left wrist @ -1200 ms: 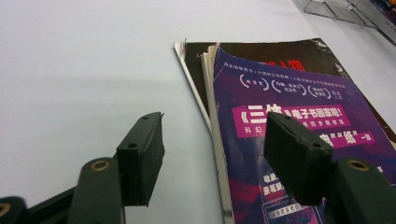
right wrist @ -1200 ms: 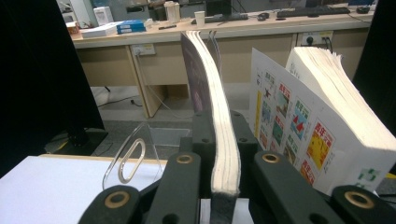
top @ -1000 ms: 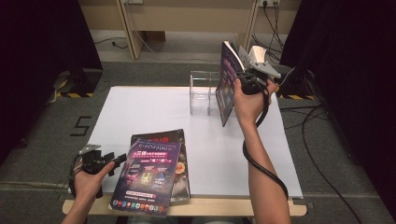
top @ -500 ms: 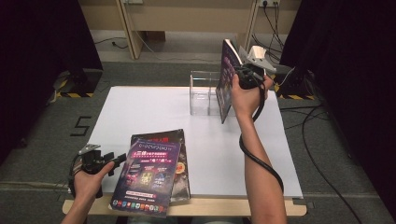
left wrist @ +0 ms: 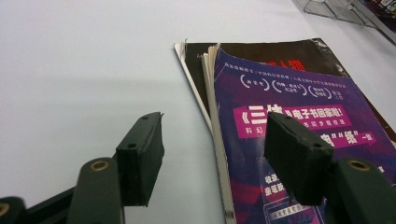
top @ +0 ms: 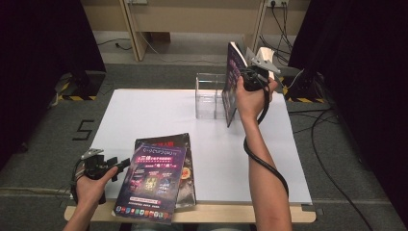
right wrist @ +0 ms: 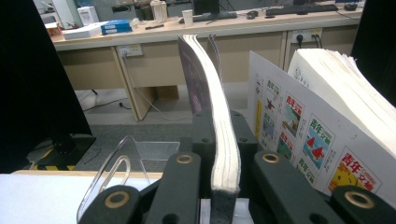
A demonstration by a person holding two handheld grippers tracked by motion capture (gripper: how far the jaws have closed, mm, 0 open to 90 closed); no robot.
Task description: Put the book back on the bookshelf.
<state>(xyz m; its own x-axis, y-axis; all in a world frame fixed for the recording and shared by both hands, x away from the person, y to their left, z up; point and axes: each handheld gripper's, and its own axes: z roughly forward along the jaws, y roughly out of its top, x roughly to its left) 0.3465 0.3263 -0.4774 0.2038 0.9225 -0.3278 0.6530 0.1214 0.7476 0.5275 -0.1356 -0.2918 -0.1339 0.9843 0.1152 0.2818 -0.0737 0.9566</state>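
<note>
Magazine going into rack.
Right tongs [top: 246, 72] clamp a magazine [top: 232, 86] upright, far right, apparently beside the clear rack [top: 208, 94]; next, lower into a slot. Left tongs [top: 115, 166] released beside the stack [top: 161, 175].

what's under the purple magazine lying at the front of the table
A second, dark-covered magazine lies under the purple magazine, sticking out at its far edge and right side. Most of its cover is hidden, and whether anything else lies beneath the pair cannot be seen.

"5" marked on the floor [top: 84, 129], "青年文摘" repeated on the back cover [right wrist: 299, 135], "电子书回家啦" on the purple magazine [left wrist: 299, 140]
</note>
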